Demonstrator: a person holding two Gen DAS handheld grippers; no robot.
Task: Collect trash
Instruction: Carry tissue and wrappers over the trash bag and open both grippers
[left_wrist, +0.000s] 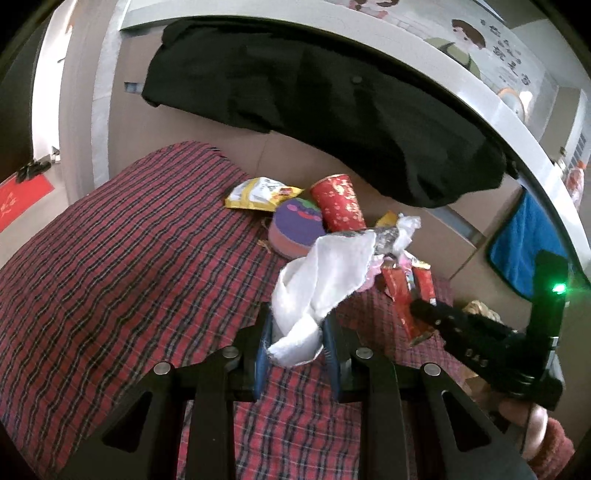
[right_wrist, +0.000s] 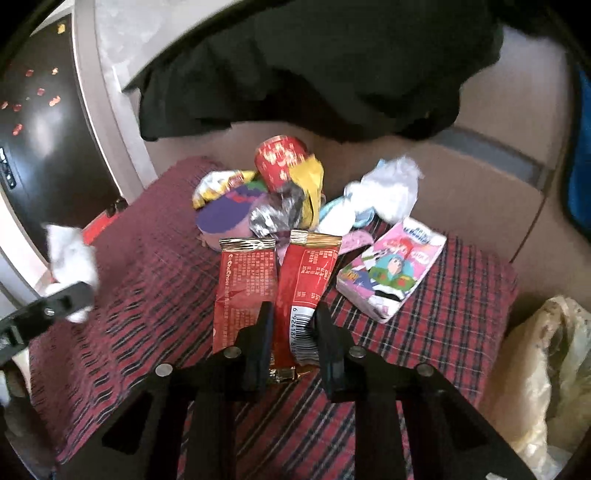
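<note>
So we've got both tongs loaded at once here. The left tongs (left_wrist: 297, 338) are clamped on a crumpled white tissue (left_wrist: 321, 280), pinched at its bottom end, with the rest flopping up and forward over the plaid cloth (left_wrist: 129, 258) covering the table. That stuff weighs nothing and squashes flat, so grip isn't our worry; it just tears or slides out if only a loose corner is caught. We're holding a decent bunched wad, which looks like the right spot.

The right tongs (right_wrist: 291, 328) are closed on the red snack wrappers (right_wrist: 280, 280), two of them side by side, near their lower end by the barcode. Foil film like that is light, crinkly and pretty slick, so we'd guess one could slip free, especially since the left one seems only partly between the fingers. Pinching across the sealed end seam would be safer than the smooth middle.

The rest of the pile sits further back on the table:
- a red paper cup (right_wrist: 280, 162) on its side: stiff-ish but crushable, so grab the rim
- a yellow packet (left_wrist: 258, 194) and a crumpled silver foil (right_wrist: 273, 214): same slippery deal
- a pink cartoon tissue pack (right_wrist: 391, 273): soft, a bit heavier
- a purple round thing (right_wrist: 225, 218), and honestly we can't tell if it's trash

A yellowish plastic bag (right_wrist: 554, 369) sits off the table's right edge, probably the place for it all.
</note>
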